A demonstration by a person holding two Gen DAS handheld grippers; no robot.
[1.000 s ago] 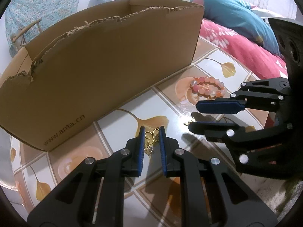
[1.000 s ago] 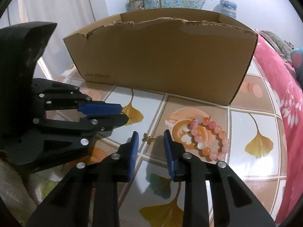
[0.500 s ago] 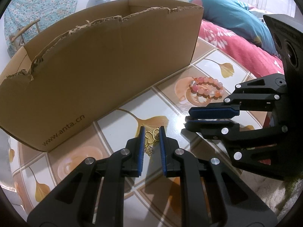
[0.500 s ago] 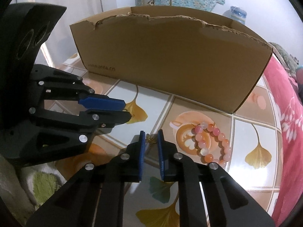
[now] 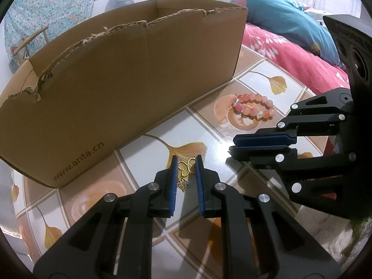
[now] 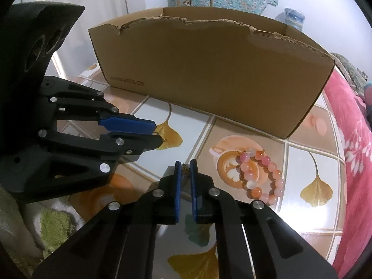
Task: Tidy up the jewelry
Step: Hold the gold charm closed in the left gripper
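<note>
While the left gripper (image 5: 186, 161) holds a gold pendant (image 5: 187, 167), the right gripper (image 6: 185, 165) has clenched on a tiny gold charm (image 6: 185, 167).

A second ago the right jaws stood apart around the charm lying on the tiled surface (image 6: 193, 130); now they are drawn almost together with the charm pinched at their tips (too small to tell its shape). The left jaws have not changed: narrowly parted and grasping the pendant, whose small sparkly drop (image 5: 183, 184) hangs between the pads. From the right wrist view, the pink bead bracelet (image 6: 261, 177) lies on the surface at 3 o'clock of the right jaws, unmoved, and the cardboard box (image 6: 209, 74) stands at 12 o'clock. A red bedspread (image 6: 353, 139) borders the surface's far right.
</note>
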